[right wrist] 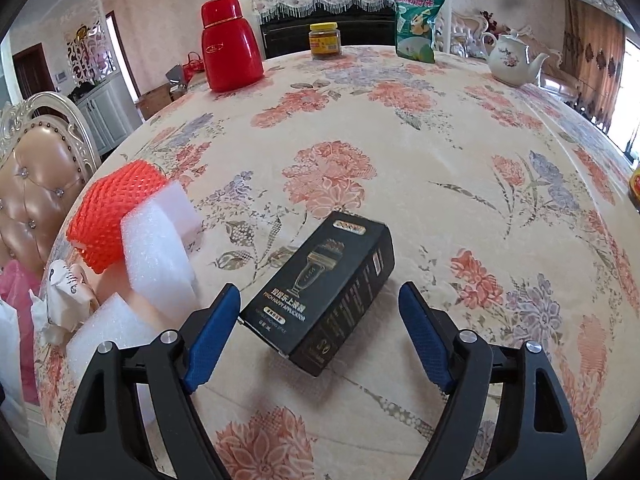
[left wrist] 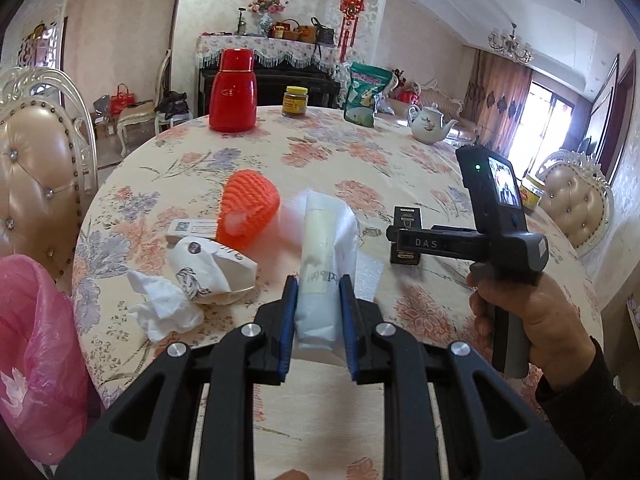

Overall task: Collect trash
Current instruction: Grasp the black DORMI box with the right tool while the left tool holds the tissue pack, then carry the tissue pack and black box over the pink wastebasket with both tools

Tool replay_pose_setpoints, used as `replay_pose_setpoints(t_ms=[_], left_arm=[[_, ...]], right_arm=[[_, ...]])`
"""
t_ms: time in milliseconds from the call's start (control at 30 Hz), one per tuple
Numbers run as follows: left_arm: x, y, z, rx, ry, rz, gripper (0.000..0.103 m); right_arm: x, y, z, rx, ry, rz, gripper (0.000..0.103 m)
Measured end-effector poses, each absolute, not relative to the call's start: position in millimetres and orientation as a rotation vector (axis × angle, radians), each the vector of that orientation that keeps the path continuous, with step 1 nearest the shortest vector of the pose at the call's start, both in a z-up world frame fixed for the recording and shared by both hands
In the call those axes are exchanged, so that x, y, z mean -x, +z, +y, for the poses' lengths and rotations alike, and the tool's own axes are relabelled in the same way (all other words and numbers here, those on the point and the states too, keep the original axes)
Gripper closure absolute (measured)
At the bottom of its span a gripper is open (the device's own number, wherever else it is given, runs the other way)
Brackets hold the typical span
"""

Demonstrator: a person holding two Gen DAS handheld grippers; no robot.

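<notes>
Here, the left tool [left wrist: 318,300] is pinching a rolled white plastic wrapper [left wrist: 322,256] between its blue pads, the roll sticking out forward over the table [left wrist: 320,152]. The right tool [right wrist: 320,320] is standing spread, its pads apart on either side of a black carton [right wrist: 326,292] that is lying flat on the floral cloth; neither pad is pressing on it. In the left view a hand [left wrist: 532,320] is gripping the right tool's handle, with the carton just past its fingers.

More trash is sitting at the table's left edge: an orange foam net [left wrist: 248,212], white foam blocks [right wrist: 160,248] just beside it, a crumpled paper wrapper [left wrist: 212,272] and a crumpled tissue [left wrist: 164,308]. A pink plastic bag [left wrist: 36,360] is hanging past that edge.

At the far side a red thermos [left wrist: 233,90], a yellow-lidded jar [left wrist: 295,101], a green snack bag [left wrist: 364,94] and a white teapot [left wrist: 430,124] are standing upright, well apart from the trash.
</notes>
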State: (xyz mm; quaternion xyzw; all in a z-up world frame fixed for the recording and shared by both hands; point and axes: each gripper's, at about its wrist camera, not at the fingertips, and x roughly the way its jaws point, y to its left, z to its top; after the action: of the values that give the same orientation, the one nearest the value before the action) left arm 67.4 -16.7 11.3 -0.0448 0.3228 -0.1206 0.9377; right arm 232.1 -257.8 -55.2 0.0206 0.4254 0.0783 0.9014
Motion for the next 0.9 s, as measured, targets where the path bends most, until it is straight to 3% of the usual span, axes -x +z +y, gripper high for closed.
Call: replay_pose_setpoints(t_ms=[367, 433, 533, 900], left_arm=[[-65.4, 10.3, -4.2, 0.117, -0.222, 0.653, 0.082], [-65.4, 10.5, 0.1, 0.129, -0.207, 0.651, 0.082], [-64.8, 12.2, 5.1, 0.136, -0.188, 0.644, 0.082], [-56.1, 18.6, 40.1, 0.180, -0.101, 0.606, 0.082]], right_arm=[[-237.1, -61.5, -255.5, -0.019, 0.124, 0.901, 0.030], [-237.0, -66.8, -256.7, -0.017, 0.133, 0.915, 0.046], [-233.3, -68.8, -258.5, -0.016, 0.149, 0.912, 0.062], [-204.9, -37.9, -257.0, -0.012, 0.183, 0.818, 0.064]])
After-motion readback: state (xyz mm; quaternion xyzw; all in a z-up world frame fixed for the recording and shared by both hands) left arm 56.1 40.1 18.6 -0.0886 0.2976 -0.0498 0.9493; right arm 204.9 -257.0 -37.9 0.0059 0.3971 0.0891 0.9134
